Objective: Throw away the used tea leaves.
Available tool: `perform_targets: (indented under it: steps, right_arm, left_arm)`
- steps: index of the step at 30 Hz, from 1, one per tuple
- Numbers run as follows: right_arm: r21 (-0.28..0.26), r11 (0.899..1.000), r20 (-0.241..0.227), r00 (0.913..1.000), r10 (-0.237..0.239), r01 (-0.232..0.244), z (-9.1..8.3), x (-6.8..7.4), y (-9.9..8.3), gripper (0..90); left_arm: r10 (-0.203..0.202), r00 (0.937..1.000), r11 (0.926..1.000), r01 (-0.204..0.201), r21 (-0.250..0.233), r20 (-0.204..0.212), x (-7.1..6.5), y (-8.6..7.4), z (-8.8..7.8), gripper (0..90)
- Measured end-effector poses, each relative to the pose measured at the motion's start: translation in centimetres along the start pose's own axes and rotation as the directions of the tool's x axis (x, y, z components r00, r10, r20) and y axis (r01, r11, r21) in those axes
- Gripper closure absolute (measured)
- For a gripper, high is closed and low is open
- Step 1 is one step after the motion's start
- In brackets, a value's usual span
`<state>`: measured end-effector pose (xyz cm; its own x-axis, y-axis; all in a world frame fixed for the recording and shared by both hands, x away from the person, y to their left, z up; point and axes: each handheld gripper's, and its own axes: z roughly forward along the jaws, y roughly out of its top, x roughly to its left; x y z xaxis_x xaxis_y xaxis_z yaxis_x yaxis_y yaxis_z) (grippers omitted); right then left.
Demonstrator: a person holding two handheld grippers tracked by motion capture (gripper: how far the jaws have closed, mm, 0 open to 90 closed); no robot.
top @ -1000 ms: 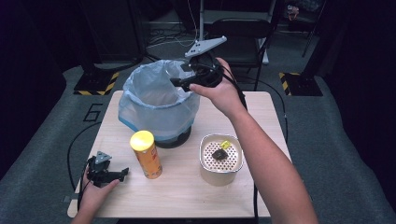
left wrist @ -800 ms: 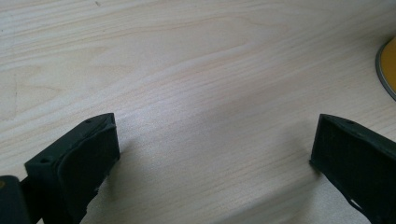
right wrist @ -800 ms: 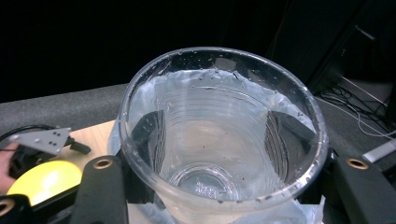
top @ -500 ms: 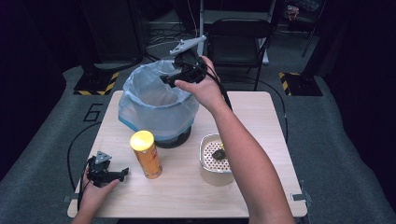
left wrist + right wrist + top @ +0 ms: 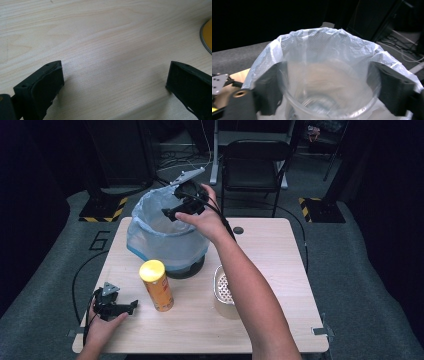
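Bin (image 5: 165,242) lined with a pale blue bag stands toward the tabletop's (image 5: 270,245) far left, and we hold our right gripper (image 5: 172,211) over its mouth, jaws just spread wide with nothing between them. Nearer us stand the yellow-lidded canister (image 5: 156,285) and a perforated metal cup (image 5: 223,287). Our left gripper (image 5: 125,307) rests released on the tabletop's near left corner.

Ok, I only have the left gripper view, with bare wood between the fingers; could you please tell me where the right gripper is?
Observer: The right gripper is over the bag-lined bin at the table's far side.
Operator: Thanks. Is anything in it?
Observer: Its fingers have just been opening; a clear cup-like thing, blurred, sits between them above the bag.
Operator: And the yellow edge at my right?
Observer: That is the lid of a tall orange can, upright in front of the bin.
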<state>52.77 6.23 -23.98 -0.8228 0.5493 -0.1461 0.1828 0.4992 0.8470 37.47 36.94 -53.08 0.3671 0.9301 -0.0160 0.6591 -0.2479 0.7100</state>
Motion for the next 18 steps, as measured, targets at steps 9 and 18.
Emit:
perform_targets:
  steps: [9,18]
  right_arm:
    - [-0.069,0.998,0.008,1.0000,0.002,-0.001,-1.5,0.0,-0.6,14.6]
    - [-0.071,0.997,0.012,0.9997,0.019,-0.018,-4.6,-0.8,-1.9,20.3]
  left_arm:
    - [0.007,1.0000,1.0000,-0.007,-0.001,-0.002,0.0,0.1,0.1,0.4]
    - [0.011,0.9999,0.9999,-0.011,-0.003,-0.002,0.1,0.1,0.1,0.3]
